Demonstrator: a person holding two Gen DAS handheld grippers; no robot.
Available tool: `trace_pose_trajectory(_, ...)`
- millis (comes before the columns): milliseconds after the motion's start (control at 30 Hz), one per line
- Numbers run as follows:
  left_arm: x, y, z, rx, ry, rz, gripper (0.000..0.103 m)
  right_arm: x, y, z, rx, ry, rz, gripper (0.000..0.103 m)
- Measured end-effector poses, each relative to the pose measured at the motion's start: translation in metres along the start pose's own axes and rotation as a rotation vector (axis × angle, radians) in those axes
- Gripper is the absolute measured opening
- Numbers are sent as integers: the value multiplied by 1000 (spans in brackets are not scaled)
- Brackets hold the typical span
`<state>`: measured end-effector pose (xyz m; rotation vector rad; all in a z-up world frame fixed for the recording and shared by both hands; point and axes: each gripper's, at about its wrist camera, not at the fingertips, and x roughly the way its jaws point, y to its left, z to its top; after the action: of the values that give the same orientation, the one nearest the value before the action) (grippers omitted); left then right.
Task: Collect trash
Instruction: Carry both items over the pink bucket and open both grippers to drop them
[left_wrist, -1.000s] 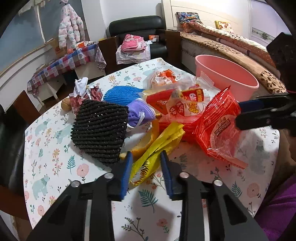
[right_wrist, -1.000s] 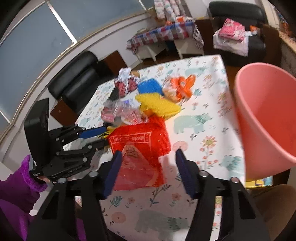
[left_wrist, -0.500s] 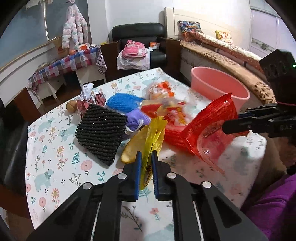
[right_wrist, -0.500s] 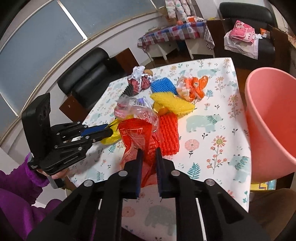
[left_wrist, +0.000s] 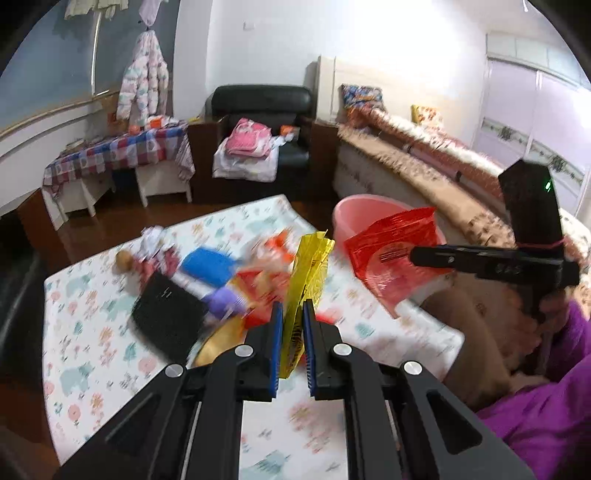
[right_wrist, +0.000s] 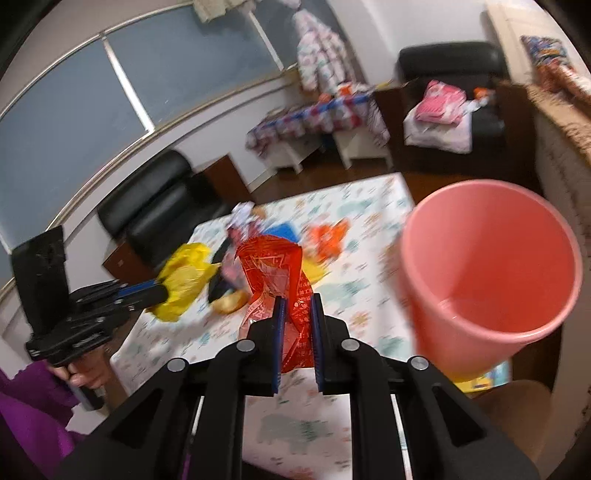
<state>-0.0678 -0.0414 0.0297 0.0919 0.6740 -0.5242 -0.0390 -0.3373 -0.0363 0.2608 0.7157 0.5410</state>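
My left gripper (left_wrist: 293, 341) is clamped on a yellow wrapper (left_wrist: 308, 273), which stands up between the blue pads, clear of the table (left_wrist: 92, 332). My right gripper (right_wrist: 296, 343) is clenched on a red wrapper (right_wrist: 275, 275), also off the table; in the left view that red wrapper (left_wrist: 391, 254) hangs just in front of the pink bin (left_wrist: 354, 210). From the right wrist I look down into the bin (right_wrist: 491, 273), beside the table's edge: its pink floor shows bare, apart from a faint pale mark I cannot make out. The other trash lies on the floral cloth: a black net (left_wrist: 168, 319), a blue net (left_wrist: 210, 264), a purple scrap (left_wrist: 225, 299), an orange wrapper (right_wrist: 328, 236) and a crumpled wad (left_wrist: 153, 240), all blurred.
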Motion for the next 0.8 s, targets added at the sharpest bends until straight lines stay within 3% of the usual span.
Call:
trace_pose_trajectory(367,53,-54,55,-45,-34,-86,10,-34,-56,9,103,-134,-247,14)
trace_pose_trajectory(533,95,-78,77,-67,5,-110,10,-41,-85,11,153,-170,-364,14)
trace_pose_trajectory(800,169,-111,94,-79,82,-146,10,-35,-115,7,189,-165,-450,14)
